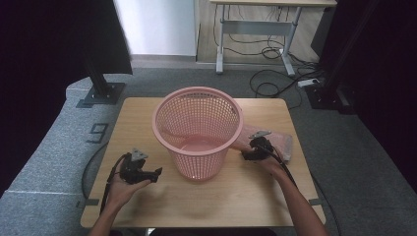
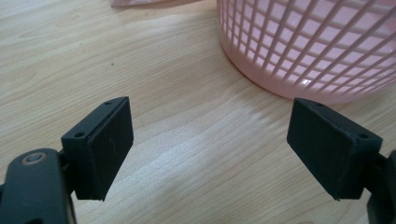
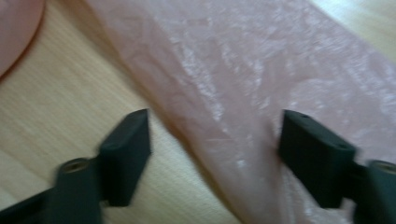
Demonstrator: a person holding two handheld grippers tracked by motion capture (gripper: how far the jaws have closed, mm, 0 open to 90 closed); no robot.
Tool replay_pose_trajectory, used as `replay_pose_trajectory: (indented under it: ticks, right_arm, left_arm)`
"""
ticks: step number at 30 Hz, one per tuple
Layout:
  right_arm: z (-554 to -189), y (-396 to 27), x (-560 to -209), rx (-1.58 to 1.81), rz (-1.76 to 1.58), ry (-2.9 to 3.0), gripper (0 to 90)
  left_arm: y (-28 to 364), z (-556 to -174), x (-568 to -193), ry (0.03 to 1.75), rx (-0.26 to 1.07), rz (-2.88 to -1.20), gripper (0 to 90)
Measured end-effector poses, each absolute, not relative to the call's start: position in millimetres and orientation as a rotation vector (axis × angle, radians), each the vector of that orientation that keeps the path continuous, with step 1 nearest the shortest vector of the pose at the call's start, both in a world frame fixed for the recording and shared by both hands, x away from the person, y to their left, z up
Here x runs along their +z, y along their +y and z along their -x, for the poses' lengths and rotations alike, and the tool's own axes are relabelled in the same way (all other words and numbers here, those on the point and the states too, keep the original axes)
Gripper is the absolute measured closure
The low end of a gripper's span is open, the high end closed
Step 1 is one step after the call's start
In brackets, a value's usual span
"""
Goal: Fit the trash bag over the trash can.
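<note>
Right claw (image 3: 215,154) straddles crinkly pink plastic bag (image 3: 261,79).

Basket (image 1: 197,129): pale pink plastic, open square-grid lattice on the wall, plain solid band at rim and base. Folded bag (image 3: 261,93): translucent pink film, crinkled, whitish sheen. Table (image 1: 147,196): light wood, fine straight grain. Left gripper (image 2: 210,144), right gripper (image 3: 215,154): matte black. Floor: grey carpet.

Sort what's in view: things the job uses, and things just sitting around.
In use:
pink basket
folded pink plastic bag
right gripper, open over the bag
left gripper, open beside the basket

Sitting around:
desk behind the table
floor cables
</note>
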State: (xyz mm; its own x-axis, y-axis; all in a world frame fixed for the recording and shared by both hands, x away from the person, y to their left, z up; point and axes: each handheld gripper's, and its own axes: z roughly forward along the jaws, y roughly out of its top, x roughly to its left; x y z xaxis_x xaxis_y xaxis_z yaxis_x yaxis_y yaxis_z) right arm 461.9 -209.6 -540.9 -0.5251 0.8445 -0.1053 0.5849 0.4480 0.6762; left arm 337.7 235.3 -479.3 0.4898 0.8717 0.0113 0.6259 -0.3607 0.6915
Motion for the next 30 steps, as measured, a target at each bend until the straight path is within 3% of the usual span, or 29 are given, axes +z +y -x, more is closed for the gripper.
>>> replay_pose_trajectory:
  ticks: [4,5,6,10,16,22,30]
  right_arm:
    - [-466,-217,-540,0.824,-1.223,2.252,54.6]
    - [-466,-217,-540,0.824,-1.223,2.252,54.6]
    - [-467,-221,-540,0.840,-1.211,2.257,66.8]
    - [-464,-233,-538,0.793,-1.248,2.259,82.9]
    - [-444,-249,-529,0.835,-1.335,2.251,87.9]
    - [-387,-282,-516,0.837,-1.347,2.275,88.8]
    - [-340,-321,-509,0.847,-1.399,2.218,88.9]
  left_arm:
    - [239,-340,-481,1.235,0.506,-2.105,14.3]
    - [239,-340,-481,1.235,0.506,-2.105,14.3]
    - [241,-341,-481,1.242,0.502,-2.101,14.3]
    - [244,-340,-481,1.247,0.496,-2.093,14.5]
    - [243,-341,-482,1.247,0.491,-2.101,14.8]
    - [240,-340,-482,1.230,0.485,-2.113,14.9]
    - [234,-331,-479,1.216,0.492,-2.125,15.0]
